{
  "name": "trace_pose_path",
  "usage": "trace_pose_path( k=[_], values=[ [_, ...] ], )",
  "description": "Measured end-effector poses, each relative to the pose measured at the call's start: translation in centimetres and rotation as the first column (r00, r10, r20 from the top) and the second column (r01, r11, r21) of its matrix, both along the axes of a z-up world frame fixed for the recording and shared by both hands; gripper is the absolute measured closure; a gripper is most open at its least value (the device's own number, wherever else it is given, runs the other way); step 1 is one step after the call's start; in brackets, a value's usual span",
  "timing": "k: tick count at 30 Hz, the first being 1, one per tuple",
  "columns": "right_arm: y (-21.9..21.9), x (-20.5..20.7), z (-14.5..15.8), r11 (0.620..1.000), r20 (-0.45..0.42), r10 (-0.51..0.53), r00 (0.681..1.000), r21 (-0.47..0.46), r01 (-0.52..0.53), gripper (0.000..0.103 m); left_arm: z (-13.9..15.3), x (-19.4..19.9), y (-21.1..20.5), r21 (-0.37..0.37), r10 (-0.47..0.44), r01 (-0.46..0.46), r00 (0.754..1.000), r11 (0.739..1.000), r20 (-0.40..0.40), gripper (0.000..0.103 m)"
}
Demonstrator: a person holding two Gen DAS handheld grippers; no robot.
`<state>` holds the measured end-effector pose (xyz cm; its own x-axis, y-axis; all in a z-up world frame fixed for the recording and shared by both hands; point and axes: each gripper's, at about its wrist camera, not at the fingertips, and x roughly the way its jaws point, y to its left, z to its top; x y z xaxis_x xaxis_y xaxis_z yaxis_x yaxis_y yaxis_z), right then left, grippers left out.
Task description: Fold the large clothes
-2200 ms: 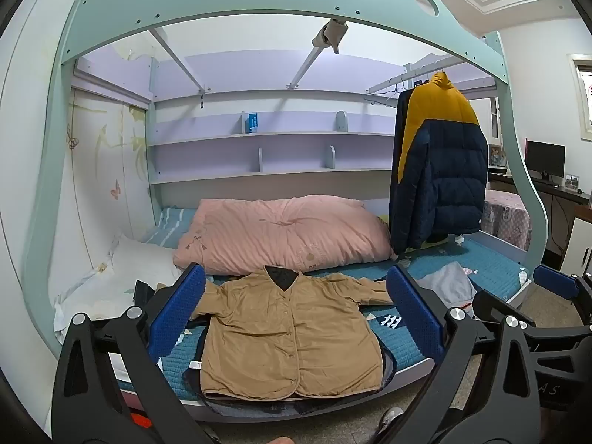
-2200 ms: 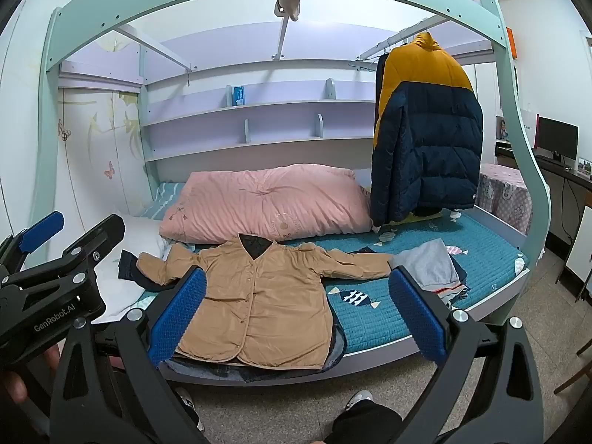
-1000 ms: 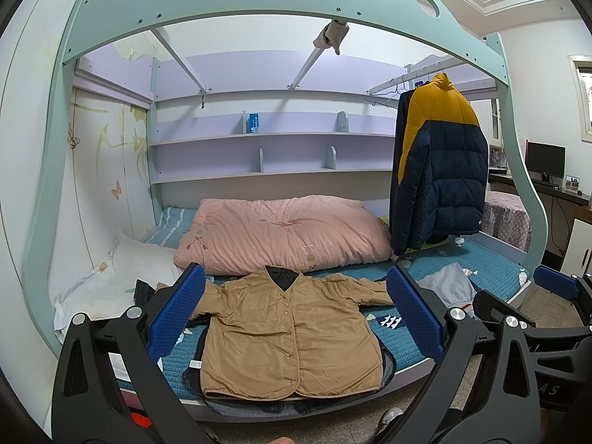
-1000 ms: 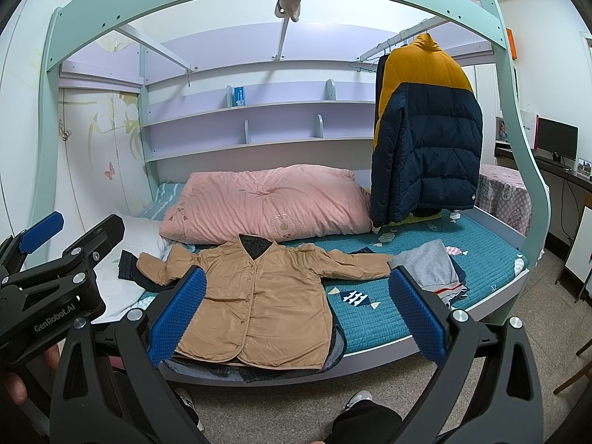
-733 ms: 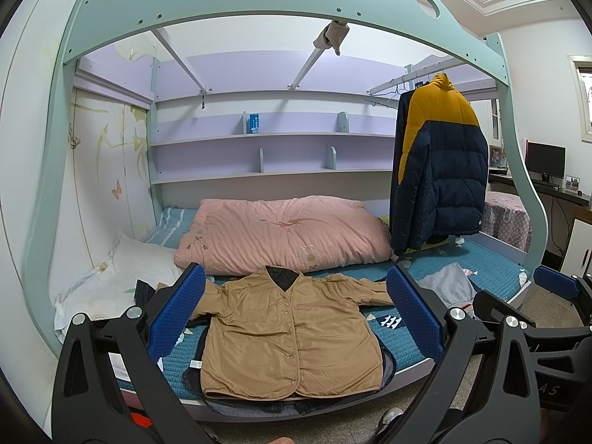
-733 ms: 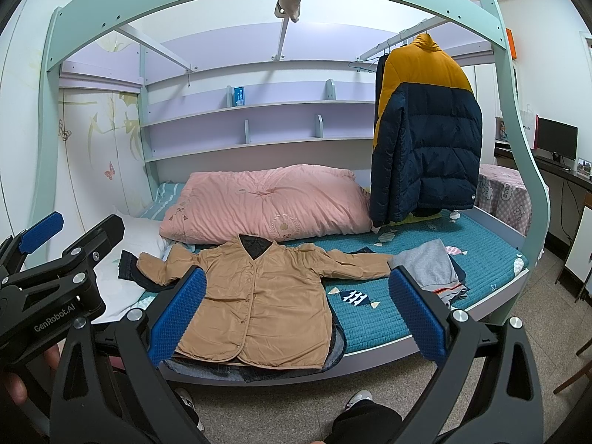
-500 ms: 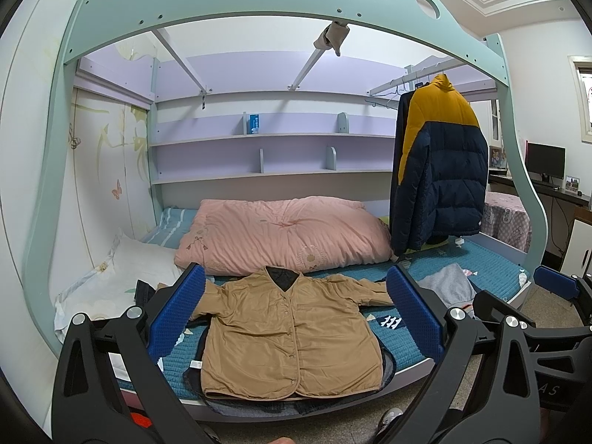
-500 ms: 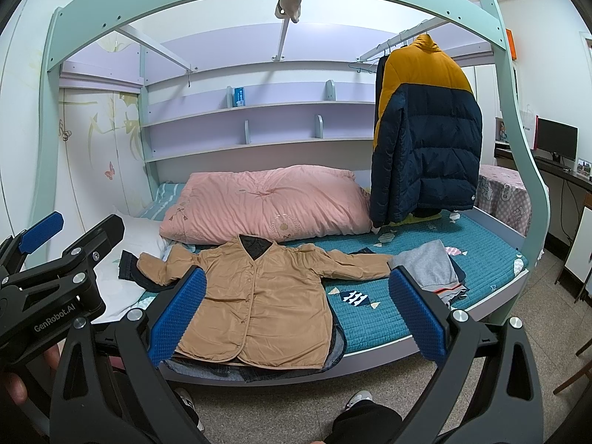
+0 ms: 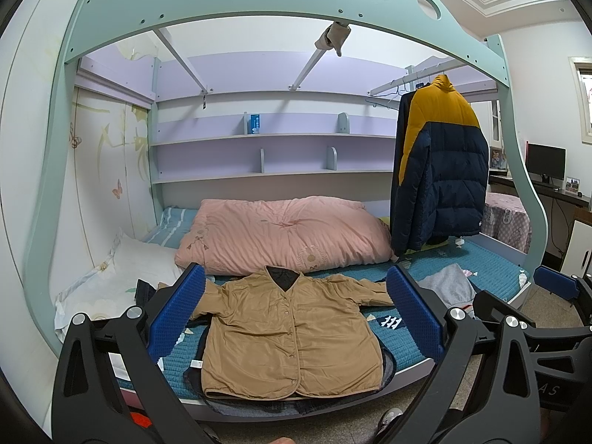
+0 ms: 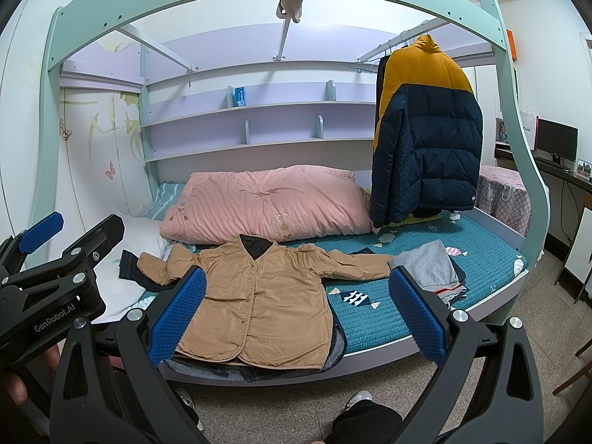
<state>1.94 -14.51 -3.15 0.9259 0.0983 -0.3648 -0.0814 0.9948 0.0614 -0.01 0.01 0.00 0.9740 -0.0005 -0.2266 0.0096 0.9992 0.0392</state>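
Observation:
A tan buttoned jacket (image 9: 288, 329) (image 10: 259, 303) lies spread flat, sleeves out, on the teal bedspread (image 9: 407, 347) (image 10: 370, 318) near the bed's front edge, on top of a dark denim garment (image 10: 333, 347). My left gripper (image 9: 296, 310) is held back from the bed, open, its blue pads framing the jacket with nothing between them. My right gripper (image 10: 296, 307) is likewise open and empty, off the bed. The left gripper's body (image 10: 55, 288) shows at the left of the right wrist view.
A pink quilt (image 9: 285, 233) lies behind the jacket, a white pillow (image 9: 122, 281) at left, and folded grey clothes (image 10: 433, 270) at right. A navy and yellow puffer coat (image 10: 425, 140) hangs from a rail. The person's shoes (image 10: 359, 399) stand on the tiled floor.

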Motion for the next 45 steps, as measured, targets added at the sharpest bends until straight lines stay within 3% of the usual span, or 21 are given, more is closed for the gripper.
trace_pose_path(
  k=[39,45],
  values=[
    [0.2,0.3,-0.2,1.000,-0.008,-0.001,1.000,-0.003,0.001,0.008,-0.1,0.1,0.0,0.000,-0.003,0.003,1.000,1.000,-0.008,0.005],
    [0.2,1.7,-1.0,1.000,-0.030,-0.002,1.000,0.001,0.003,0.008,-0.9,1.9,0.0,0.002,-0.003,0.003,0.999,1.000,-0.033,0.005]
  ],
)
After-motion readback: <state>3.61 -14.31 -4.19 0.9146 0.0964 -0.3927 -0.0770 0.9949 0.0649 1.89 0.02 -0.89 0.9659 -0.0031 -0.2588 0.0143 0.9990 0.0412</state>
